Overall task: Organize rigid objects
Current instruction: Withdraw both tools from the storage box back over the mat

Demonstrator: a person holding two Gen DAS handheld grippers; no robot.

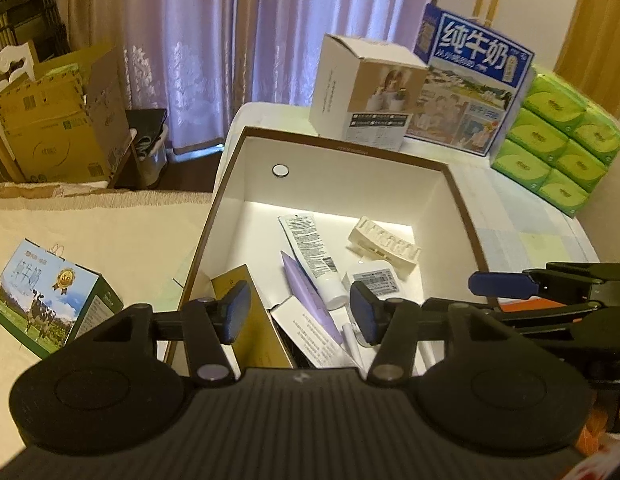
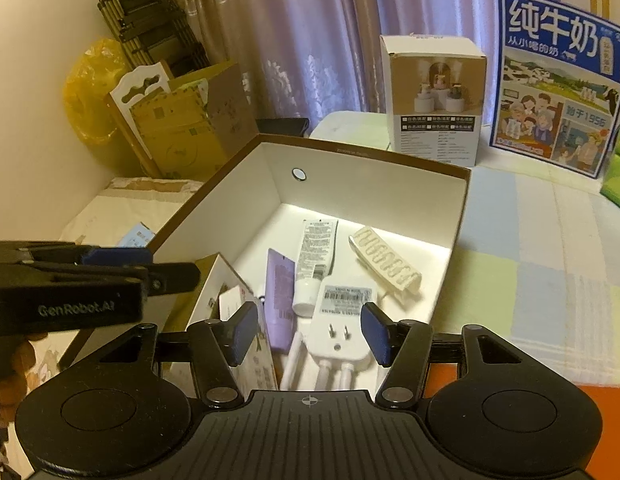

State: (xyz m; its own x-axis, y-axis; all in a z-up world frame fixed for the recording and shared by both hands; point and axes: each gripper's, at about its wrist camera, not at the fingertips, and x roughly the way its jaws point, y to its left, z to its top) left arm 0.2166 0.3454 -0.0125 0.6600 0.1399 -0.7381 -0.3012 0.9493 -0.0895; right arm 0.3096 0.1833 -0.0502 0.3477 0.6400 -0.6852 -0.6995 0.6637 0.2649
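Observation:
A brown-rimmed white box (image 1: 450, 178) (image 2: 462, 216) stands on the table. In it lie a white tube (image 1: 310, 248) (image 2: 316, 248), a purple tube (image 1: 310, 296) (image 2: 281, 296), a cream hair claw (image 1: 386, 242) (image 2: 384, 260), a white plug charger (image 1: 376, 280) (image 2: 342, 320) and small cartons (image 1: 254, 320) (image 2: 234, 300). My left gripper (image 1: 300, 312) is open and empty above the box's near left part. My right gripper (image 2: 308, 332) is open and empty above the charger. Each gripper shows at the edge of the other's view.
A white humidifier carton (image 1: 366, 92) (image 2: 434, 100) and a blue milk carton (image 1: 474, 80) (image 2: 558, 80) stand behind the box. Green tissue packs (image 1: 562, 144) sit at the far right. A small milk box (image 1: 46, 300) lies left. Cardboard boxes (image 2: 182, 120) stand by the curtain.

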